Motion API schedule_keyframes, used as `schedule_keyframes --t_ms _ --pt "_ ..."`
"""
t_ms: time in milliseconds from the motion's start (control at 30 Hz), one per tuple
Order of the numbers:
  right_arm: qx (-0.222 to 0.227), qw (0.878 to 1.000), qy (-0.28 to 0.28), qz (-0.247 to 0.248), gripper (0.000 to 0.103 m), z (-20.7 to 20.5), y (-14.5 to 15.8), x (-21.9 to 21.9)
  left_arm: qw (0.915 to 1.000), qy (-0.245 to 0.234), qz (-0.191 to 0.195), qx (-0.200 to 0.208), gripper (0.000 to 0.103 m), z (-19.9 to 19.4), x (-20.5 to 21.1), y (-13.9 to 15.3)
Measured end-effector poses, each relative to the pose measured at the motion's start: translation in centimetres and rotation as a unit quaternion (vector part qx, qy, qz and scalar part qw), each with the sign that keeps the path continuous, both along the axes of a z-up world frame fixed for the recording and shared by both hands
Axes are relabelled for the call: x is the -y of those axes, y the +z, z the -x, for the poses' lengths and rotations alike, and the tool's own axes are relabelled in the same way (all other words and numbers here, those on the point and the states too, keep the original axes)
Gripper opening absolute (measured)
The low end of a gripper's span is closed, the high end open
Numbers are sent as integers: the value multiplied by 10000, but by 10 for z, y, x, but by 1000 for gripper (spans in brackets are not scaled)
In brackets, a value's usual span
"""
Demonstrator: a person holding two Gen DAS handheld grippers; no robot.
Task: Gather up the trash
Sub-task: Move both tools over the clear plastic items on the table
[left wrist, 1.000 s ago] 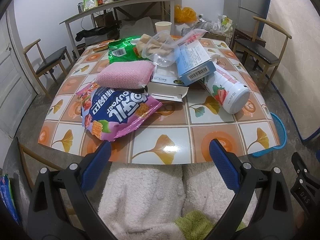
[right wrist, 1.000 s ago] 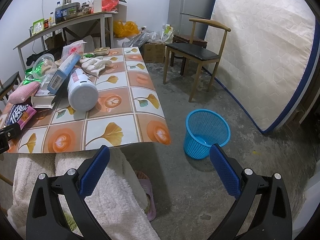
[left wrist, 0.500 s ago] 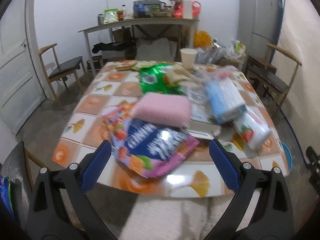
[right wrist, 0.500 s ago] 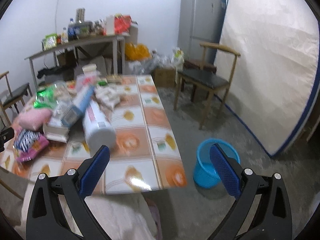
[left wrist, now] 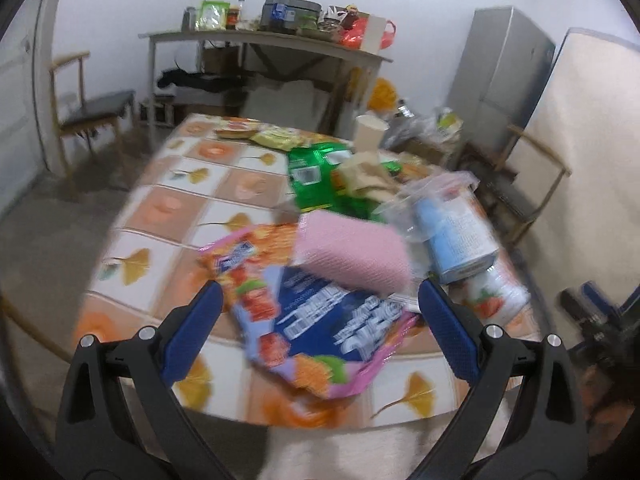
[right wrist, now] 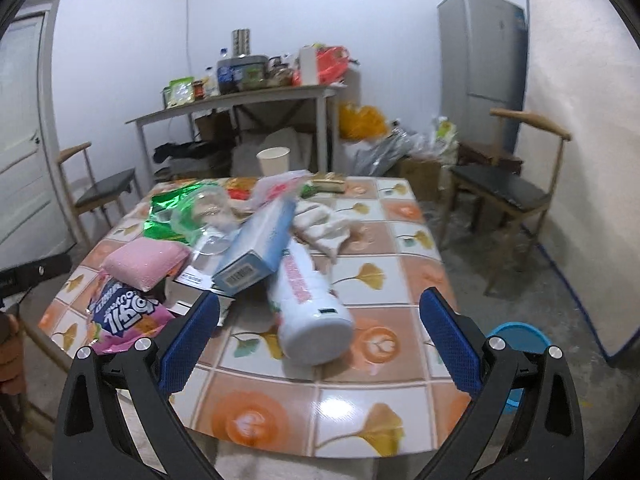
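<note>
Left gripper [left wrist: 318, 312]: jaws wide apart, empty, above the near edge of the tiled counter [left wrist: 168, 216]. Right gripper [right wrist: 318, 320]: jaws likewise apart, holding nothing. Trash is heaped mid-counter: purple snack bag [left wrist: 320, 316], pink sponge [right wrist: 146, 258], green wrapper [left wrist: 314, 174], blue-and-white carton [right wrist: 258, 250], white bottle [right wrist: 312, 304] on its side. Blue basket [right wrist: 518, 340] on the floor at right, partly hidden. Behind: a cluttered side table [right wrist: 240, 98], chairs, a refrigerator [right wrist: 482, 68]. Left view blurred.

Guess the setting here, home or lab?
Likely a lived-in home room, maybe a dining or storage space: tiled dining table piled with snack packaging, a fridge, and wooden chairs on a bare concrete floor.
</note>
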State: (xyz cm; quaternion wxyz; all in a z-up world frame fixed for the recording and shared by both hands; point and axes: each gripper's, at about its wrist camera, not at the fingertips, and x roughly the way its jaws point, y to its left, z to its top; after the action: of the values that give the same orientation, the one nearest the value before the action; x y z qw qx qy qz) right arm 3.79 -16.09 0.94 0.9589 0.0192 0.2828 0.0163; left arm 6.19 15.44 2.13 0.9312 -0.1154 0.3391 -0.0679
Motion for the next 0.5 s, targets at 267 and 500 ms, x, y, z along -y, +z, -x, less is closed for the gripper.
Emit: schedule_keyframes --t_ms 267,500 --pt "-266 9923 652 -1020 93 -41 6 14 9942 -971 441 102 94 -64 30 22" --pt "-994 9562 1305 -2422 79 -102 7 44 9844 -1704 413 -105 89 -116 63 27"
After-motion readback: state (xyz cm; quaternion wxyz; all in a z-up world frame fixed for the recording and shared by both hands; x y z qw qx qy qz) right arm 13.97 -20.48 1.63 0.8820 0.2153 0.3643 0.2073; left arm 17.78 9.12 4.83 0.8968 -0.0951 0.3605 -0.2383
